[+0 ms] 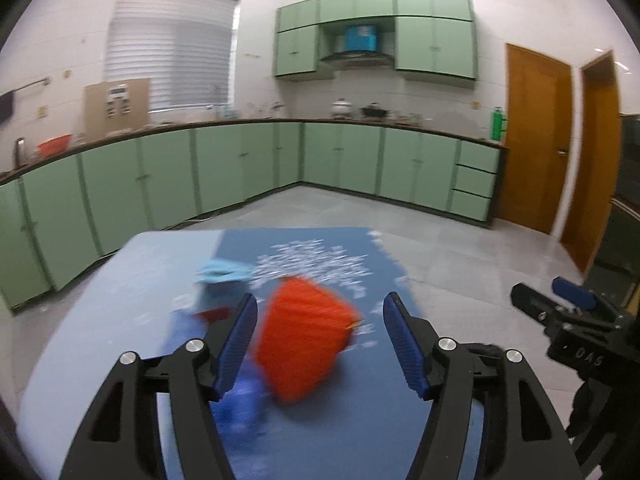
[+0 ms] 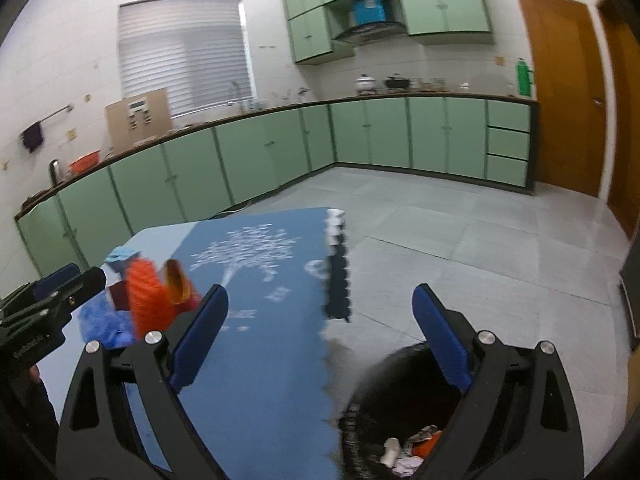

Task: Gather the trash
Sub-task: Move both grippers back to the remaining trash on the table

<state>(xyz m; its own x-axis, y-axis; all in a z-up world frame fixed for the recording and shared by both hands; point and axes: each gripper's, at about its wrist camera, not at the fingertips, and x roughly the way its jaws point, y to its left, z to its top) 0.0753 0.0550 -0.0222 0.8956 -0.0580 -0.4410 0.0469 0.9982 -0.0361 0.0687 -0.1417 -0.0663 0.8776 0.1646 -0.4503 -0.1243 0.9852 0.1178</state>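
On the table, near its left edge, a blurred cluster of things is left to collect: a light-blue crumpled piece farthest back, a blue bag-like wrapper with a dark red patch on it, then a bright orange ribbed object, possibly a bag or a folded carton; blur hides which. In the right wrist view an amber, bottle-like thing stands just beside the orange one. All sit at the left border of the dark blue tree-print mat that covers the table's middle and right side.

The left gripper has its jaws apart, and the pads press on nothing; the orange object lies beyond them, seen through the gap. The mat itself looks bare toward its scalloped right edge.

Past that edge, on the floor, stands a black trash bin with several scraps already inside: a small white piece, crumpled paper, something orange. The right gripper hangs above the bin's rim with jaws wide and empty.

So the task reads as partly done: some trash is binned, while the left-edge cluster has yet to go in.
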